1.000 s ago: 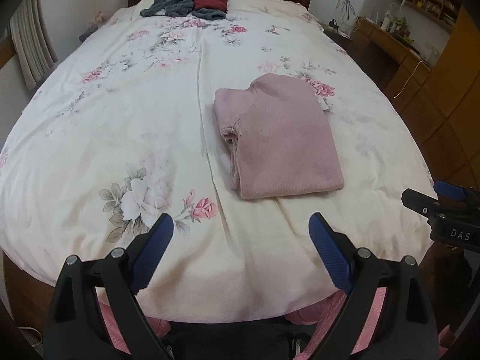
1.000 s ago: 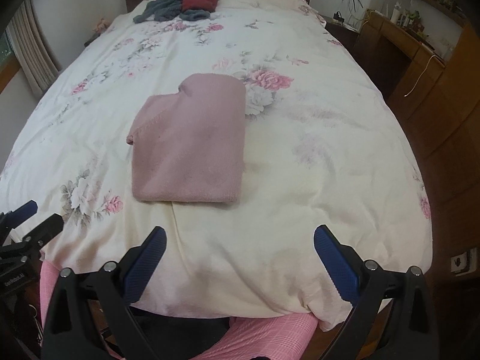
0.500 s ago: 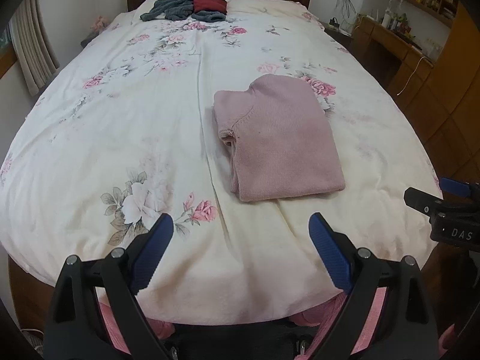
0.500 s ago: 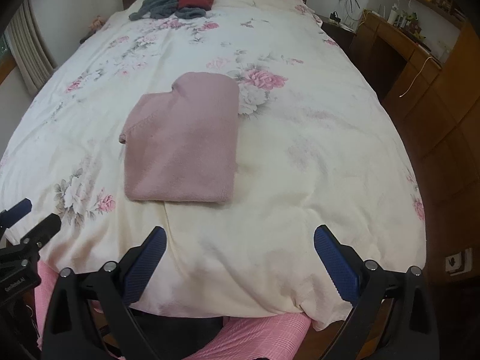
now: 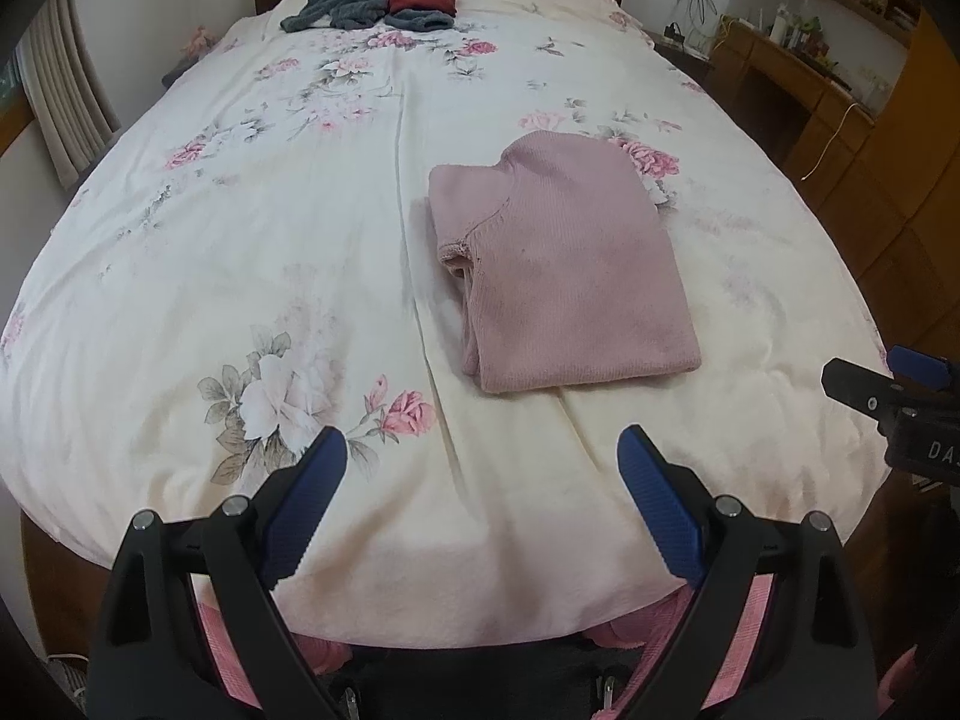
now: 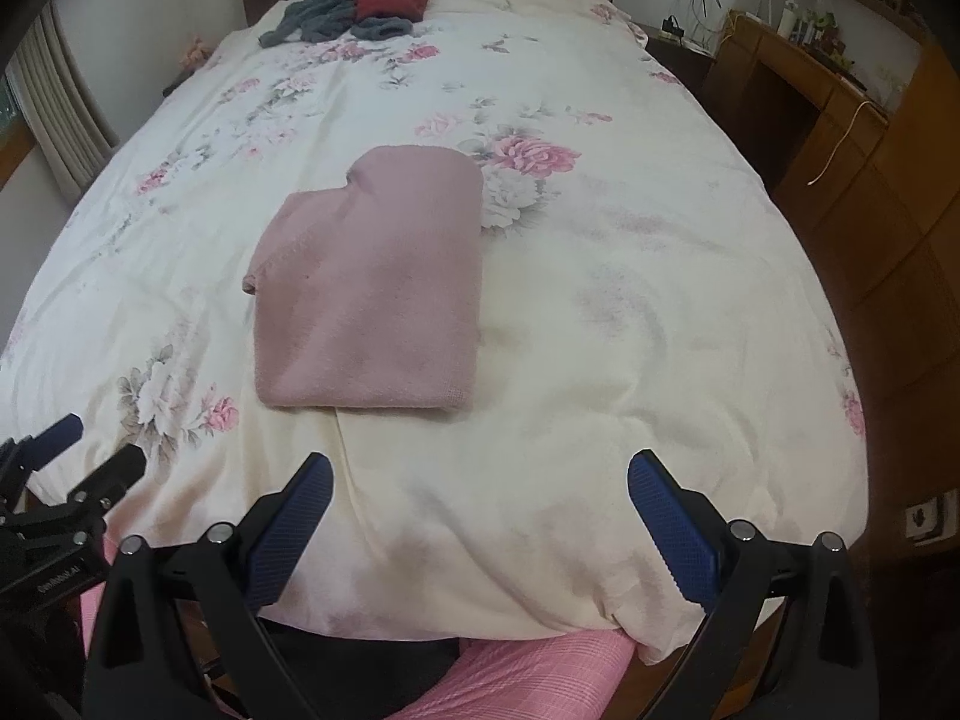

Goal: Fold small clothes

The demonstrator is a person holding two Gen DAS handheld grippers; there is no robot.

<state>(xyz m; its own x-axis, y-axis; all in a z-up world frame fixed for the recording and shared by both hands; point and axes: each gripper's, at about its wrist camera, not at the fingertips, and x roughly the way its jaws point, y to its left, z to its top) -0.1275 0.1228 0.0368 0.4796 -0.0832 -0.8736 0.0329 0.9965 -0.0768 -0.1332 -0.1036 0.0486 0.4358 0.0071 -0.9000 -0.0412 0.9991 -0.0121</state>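
A folded pink knit garment (image 5: 564, 264) (image 6: 372, 282) lies flat on the floral bedspread (image 5: 240, 228) (image 6: 630, 300), a little toward the foot of the bed. My left gripper (image 5: 483, 468) hangs open over the bed's near edge, short of the garment and holding nothing. My right gripper (image 6: 480, 492) is open too, also back at the near edge with nothing between its fingers. Each gripper shows at the side of the other's view: the right gripper (image 5: 888, 396) and the left gripper (image 6: 66, 468).
A heap of grey and red clothes (image 5: 378, 0) (image 6: 360, 6) sits by the dark headboard. A wooden desk with clutter (image 5: 804, 72) (image 6: 798, 78) stands right of the bed. Curtains (image 5: 66, 102) hang at the left. Pink checked fabric (image 6: 528, 678) shows below the bed edge.
Both grippers have drifted slightly back and up from the bed, so the garment sits a bit farther away. The garment has not moved. Both stayed open.
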